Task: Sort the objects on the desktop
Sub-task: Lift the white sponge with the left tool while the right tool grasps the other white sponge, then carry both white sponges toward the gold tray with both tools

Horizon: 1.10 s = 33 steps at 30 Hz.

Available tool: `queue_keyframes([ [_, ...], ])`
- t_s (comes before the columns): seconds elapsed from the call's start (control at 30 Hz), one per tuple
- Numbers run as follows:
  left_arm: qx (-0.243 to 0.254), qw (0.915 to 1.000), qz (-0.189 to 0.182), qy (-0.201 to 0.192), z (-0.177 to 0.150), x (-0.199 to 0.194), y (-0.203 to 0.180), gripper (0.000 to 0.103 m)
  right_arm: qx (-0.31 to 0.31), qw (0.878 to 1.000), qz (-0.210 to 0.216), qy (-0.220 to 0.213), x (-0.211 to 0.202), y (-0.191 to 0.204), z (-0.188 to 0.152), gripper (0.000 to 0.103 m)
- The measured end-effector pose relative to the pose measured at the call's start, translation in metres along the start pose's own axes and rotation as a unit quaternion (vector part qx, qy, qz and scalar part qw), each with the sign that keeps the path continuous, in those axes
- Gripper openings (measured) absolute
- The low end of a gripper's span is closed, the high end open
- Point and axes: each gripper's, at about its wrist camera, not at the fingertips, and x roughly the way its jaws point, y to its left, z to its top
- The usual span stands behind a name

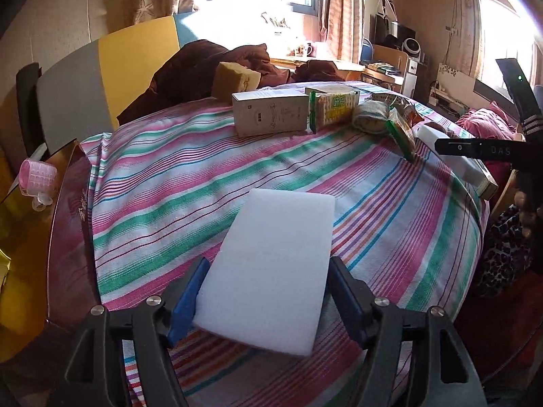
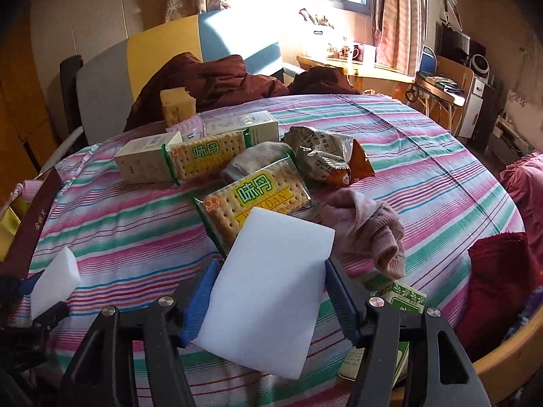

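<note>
Two white foam sponges are held at once, one in each gripper. Left gripper (image 1: 268, 302) has its blue pads pressed on both long sides of a white sponge (image 1: 275, 271), held over the striped cloth (image 1: 169, 183). Right gripper (image 2: 268, 305) clamps a second white sponge (image 2: 271, 298) the same way. Just beyond its jaws lies a cracker packet (image 2: 254, 200), with a pink sock (image 2: 370, 234) to the right. Farther out sit a second cracker packet (image 2: 207, 156), a beige box (image 2: 142, 161), a crumpled snack bag (image 2: 322, 159) and a yellow sponge (image 2: 178, 105).
</note>
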Motion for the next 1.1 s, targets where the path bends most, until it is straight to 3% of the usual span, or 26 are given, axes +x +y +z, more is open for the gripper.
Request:
queue_keyframes([
  [0.33,-0.009,0.9999,0.001,-0.011,-0.001,-0.002,0.001,0.070,0.032,0.998,0.046,-0.040,-0.037,-0.013,0.017,0.065],
  [0.77,-0.035,0.9993,-0.002,-0.014,-0.013,-0.026,0.008,0.067,-0.085,0.989,0.119,-0.011,-0.003,0.097,-0.016,0.065],
  [1.1,-0.051,0.9975,0.031,-0.037,-0.025,-0.072,0.016,0.067,-0.114,0.986,0.125,-0.004,0.014,0.125,-0.040,0.065],
])
